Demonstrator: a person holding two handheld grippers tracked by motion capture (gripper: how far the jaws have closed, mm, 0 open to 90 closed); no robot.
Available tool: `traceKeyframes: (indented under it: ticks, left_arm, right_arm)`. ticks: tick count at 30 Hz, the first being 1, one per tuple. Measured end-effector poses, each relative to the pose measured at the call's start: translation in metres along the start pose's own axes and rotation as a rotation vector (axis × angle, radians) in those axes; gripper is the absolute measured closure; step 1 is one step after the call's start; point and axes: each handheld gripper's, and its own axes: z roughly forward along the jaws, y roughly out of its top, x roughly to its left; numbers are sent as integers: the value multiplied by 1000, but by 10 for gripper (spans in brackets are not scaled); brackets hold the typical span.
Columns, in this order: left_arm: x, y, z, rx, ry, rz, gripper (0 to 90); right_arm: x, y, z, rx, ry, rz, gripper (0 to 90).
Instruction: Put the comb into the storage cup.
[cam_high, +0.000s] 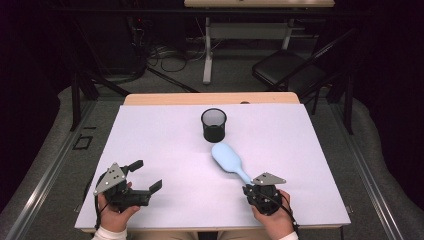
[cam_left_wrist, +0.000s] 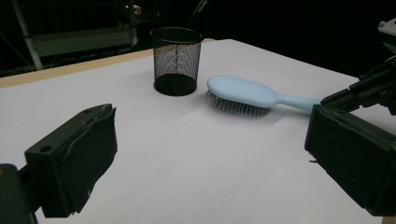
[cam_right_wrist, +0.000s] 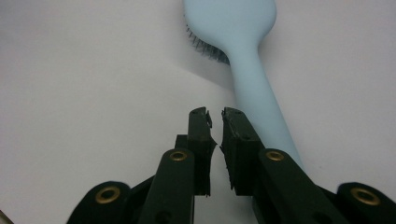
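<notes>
A light blue hairbrush (cam_high: 227, 159) lies bristles down on the white table top (cam_high: 160, 145), its handle pointing toward the near right. In the right gripper view my right gripper (cam_right_wrist: 215, 114) hovers just left of the handle (cam_right_wrist: 256, 93), its jaws a narrow gap apart with nothing between them. From above, that gripper (cam_high: 248, 189) sits at the handle's end. My left gripper (cam_high: 146, 175) rests at the near left, jaws wide open and empty. In its own view the left gripper (cam_left_wrist: 210, 121) faces the hairbrush (cam_left_wrist: 243, 91).
A black mesh cup (cam_high: 214, 125) stands upright just beyond the brush head, also seen as the cup (cam_left_wrist: 176, 60) in the left gripper view. A dark folding chair (cam_high: 287, 70) and a desk frame (cam_high: 207, 50) stand on the floor behind the table.
</notes>
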Motion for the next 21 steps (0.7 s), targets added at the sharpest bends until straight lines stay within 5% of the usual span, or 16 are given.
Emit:
traceKeyframes:
  ticks: [21]
  left_arm:
    - [0,0,0,-1,1,1,23]
  right_arm:
    - [-9,3,-6,-59,1,-6,591]
